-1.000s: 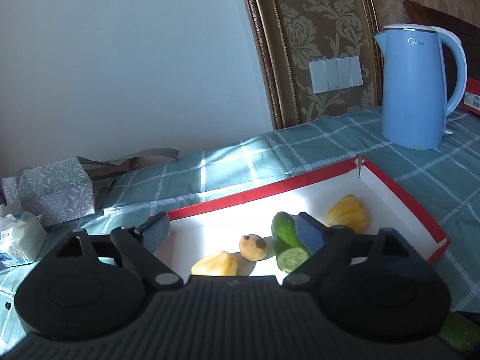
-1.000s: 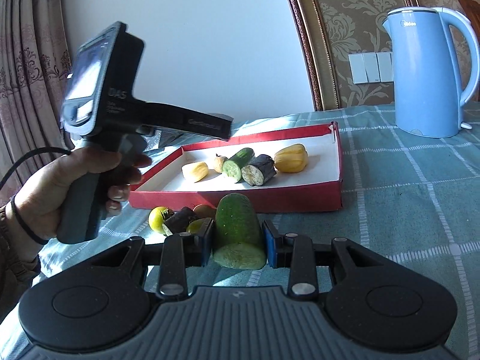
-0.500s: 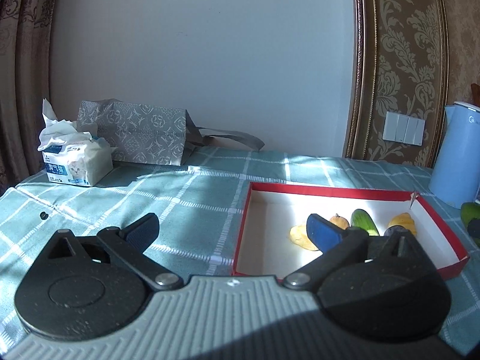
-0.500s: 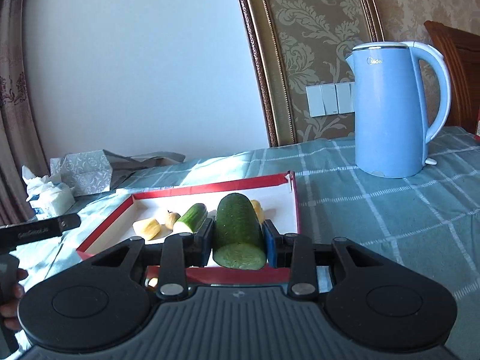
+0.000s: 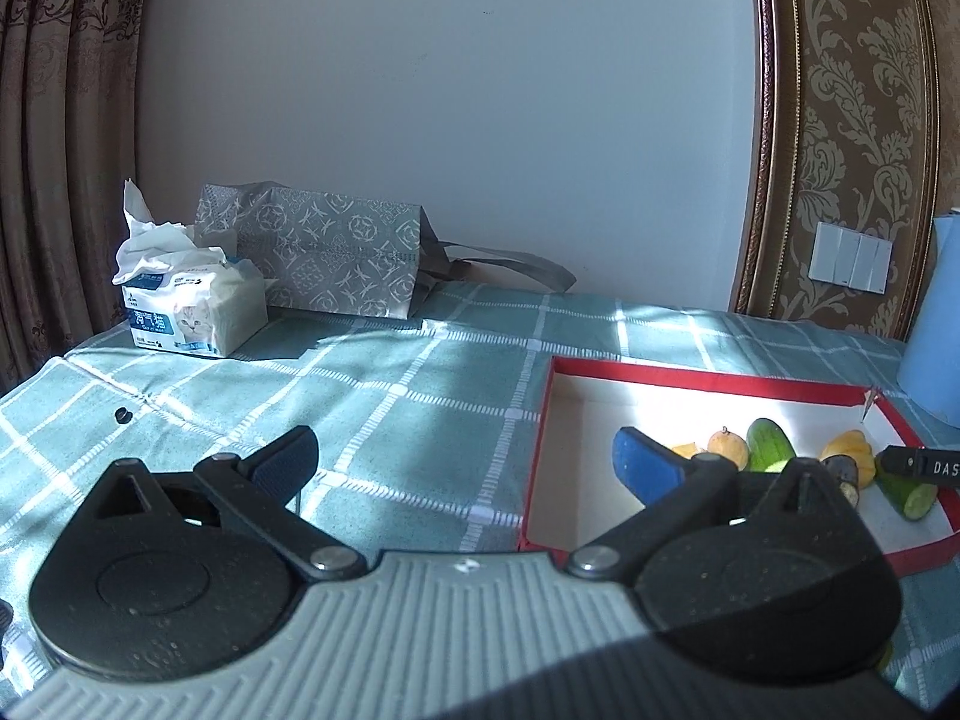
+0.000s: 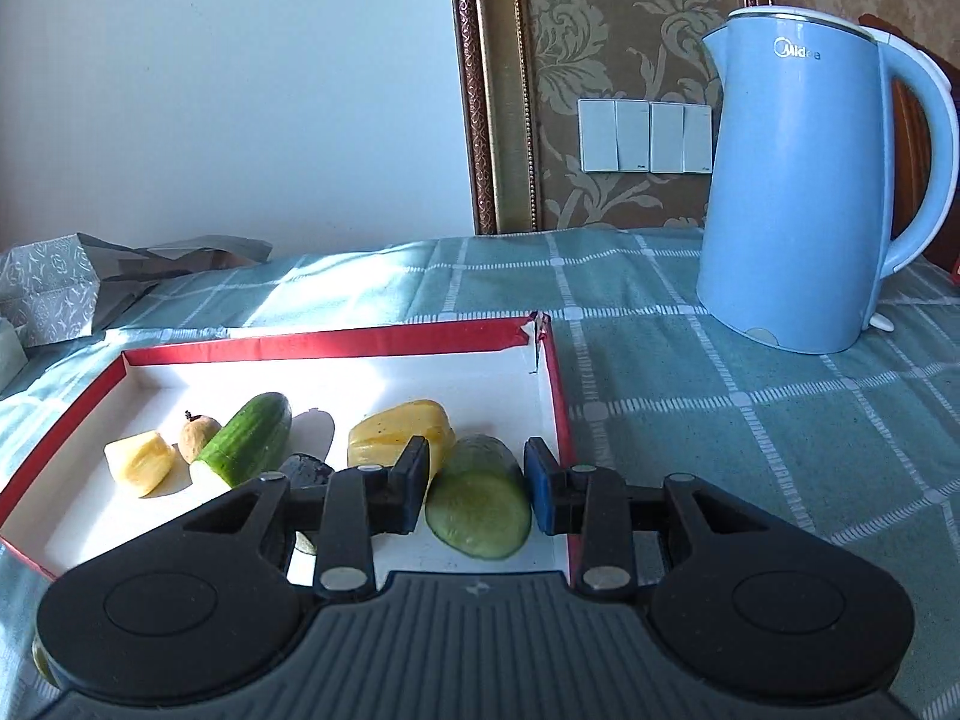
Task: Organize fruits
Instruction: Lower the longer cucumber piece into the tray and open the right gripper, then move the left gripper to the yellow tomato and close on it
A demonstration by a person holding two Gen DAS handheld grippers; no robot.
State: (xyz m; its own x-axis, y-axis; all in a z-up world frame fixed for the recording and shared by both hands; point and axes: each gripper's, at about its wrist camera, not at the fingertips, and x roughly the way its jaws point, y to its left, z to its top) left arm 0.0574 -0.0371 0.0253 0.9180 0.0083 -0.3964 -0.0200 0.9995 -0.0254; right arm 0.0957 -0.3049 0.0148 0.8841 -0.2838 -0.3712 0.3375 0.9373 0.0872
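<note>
Green cucumber chunk (image 6: pixel 480 498) sits between the right gripper (image 6: pixel 477 489) fingers, inside the red-walled tray (image 6: pixel 324 345) at its right end. Fingers look slightly parted: a thin gap shows at each pad, so it reads as let go or barely touching. Can't tell if it rests on the tray floor or hangs just above it.

Left gripper (image 5: pixel 462 468) fingers are spread wide with nothing in them, over the checked cloth surface (image 5: pixel 390 396) just left of the tray.

Also in the tray: yellow chunk (image 6: pixel 399 435) touching or just beside the held piece, dark piece (image 6: pixel 306 471), longer cucumber piece (image 6: pixel 249 438), small brown fruit (image 6: pixel 198 435), pale yellow wedge (image 6: pixel 141 462).

Handling, my guess:
- cucumber chunk is firm and light, smooth skin, wet-looking cut face, so likely slippery; round, so it may roll once free
- take it across the skin at mid-length, not on the cut face
- yellow pieces look softer; light squeeze only

Room:
- right tray wall is just beside the right finger, so back out straight and up, no sideways swing
- tray's left half and back strip are open for more pieces
- blue kettle (image 6: pixel 804 192) stands well apart to the right rear; tissue pack (image 5: pixel 192 312) and patterned bag (image 5: pixel 324 261) are at the far left, out of the way
</note>
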